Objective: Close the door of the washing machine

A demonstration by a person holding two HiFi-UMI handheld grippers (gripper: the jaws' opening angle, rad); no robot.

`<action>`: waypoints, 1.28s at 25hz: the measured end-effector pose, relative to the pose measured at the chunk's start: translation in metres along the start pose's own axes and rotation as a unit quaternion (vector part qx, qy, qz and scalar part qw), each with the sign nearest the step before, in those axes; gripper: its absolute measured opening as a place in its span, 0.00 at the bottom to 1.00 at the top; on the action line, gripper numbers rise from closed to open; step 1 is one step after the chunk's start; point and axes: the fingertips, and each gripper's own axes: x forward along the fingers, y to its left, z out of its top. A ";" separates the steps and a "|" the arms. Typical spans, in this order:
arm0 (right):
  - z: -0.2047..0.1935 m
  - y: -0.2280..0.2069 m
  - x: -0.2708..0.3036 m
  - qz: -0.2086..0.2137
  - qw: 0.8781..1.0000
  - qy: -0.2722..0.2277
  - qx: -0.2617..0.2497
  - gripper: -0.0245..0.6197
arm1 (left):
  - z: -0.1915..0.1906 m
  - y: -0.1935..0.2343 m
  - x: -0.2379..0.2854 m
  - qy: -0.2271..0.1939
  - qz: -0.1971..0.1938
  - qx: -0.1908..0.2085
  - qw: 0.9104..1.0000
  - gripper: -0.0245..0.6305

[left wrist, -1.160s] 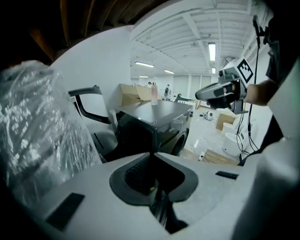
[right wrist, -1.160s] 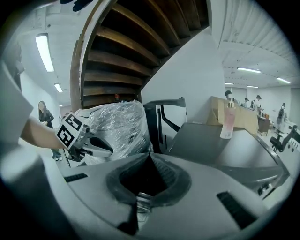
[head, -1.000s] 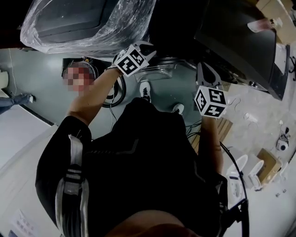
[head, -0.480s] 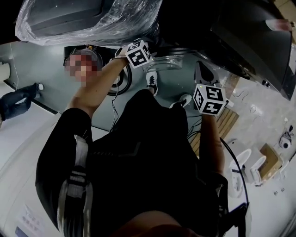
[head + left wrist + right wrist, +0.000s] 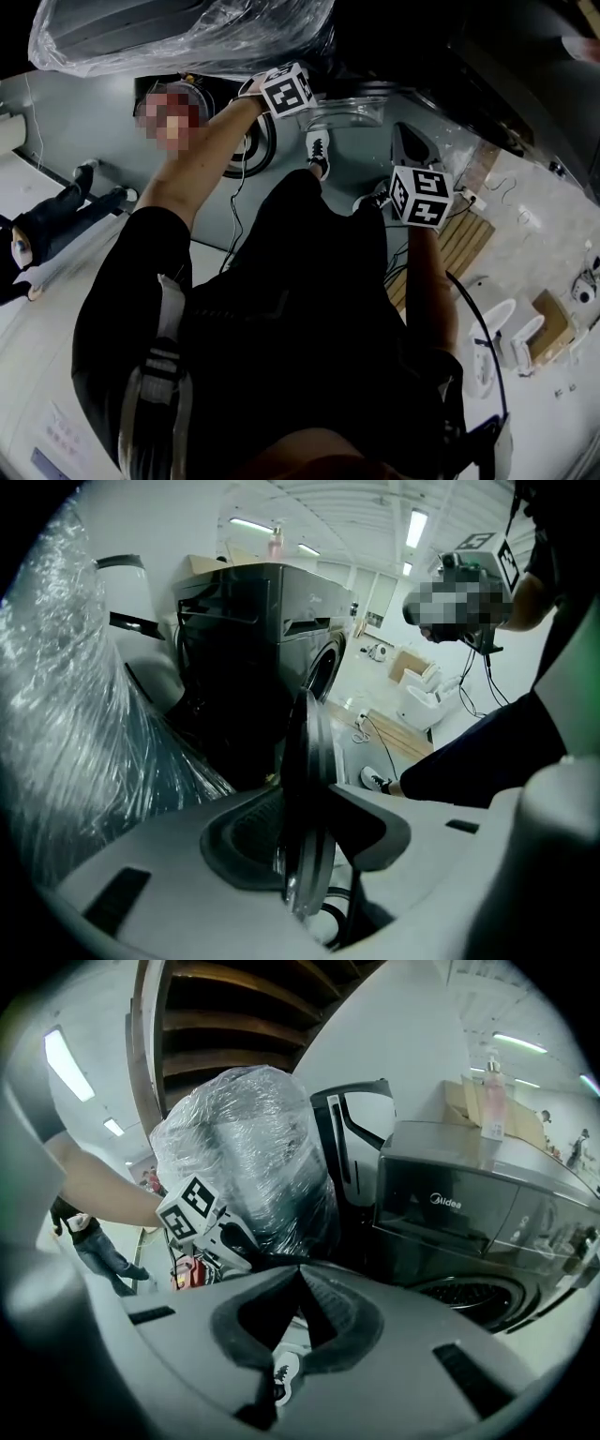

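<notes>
The black washing machine (image 5: 253, 639) stands ahead with its round door (image 5: 305, 761) swung open, edge-on in the left gripper view. My left gripper (image 5: 307, 855) is shut on the door's rim, which fills the gap between both pads. In the head view the left gripper (image 5: 309, 98) reaches the glass door (image 5: 356, 111) at the top middle. My right gripper (image 5: 408, 141) hangs lower right of the door, apart from it. In its own view the right gripper (image 5: 300, 1274) is shut and holds nothing. The drum opening (image 5: 478, 1297) shows to its right.
A large appliance wrapped in clear plastic (image 5: 178, 37) stands left of the machine. A pink bottle (image 5: 494, 1091) stands on the machine's top. A wooden slat mat (image 5: 464, 239) and white fixtures (image 5: 497, 328) lie on the floor at right. Another person (image 5: 56, 220) is at left.
Both grippers have come down towards the open door. The left gripper has closed in on the door's rim, and the right one has sunk beside it.
</notes>
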 end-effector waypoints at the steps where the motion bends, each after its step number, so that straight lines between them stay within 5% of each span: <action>1: -0.004 0.000 0.000 0.001 1.000 0.003 0.001 0.05 | 0.000 -0.001 0.000 0.000 -0.002 -0.002 1.000 0.25; 9: -0.025 -0.008 0.002 -0.004 1.000 0.016 0.014 0.05 | -0.001 -0.009 0.001 0.007 0.003 0.018 1.000 0.23; 32: -0.118 -0.017 -0.029 0.051 0.997 0.057 0.009 0.05 | 0.005 -0.100 0.018 0.000 0.035 -0.080 0.996 0.23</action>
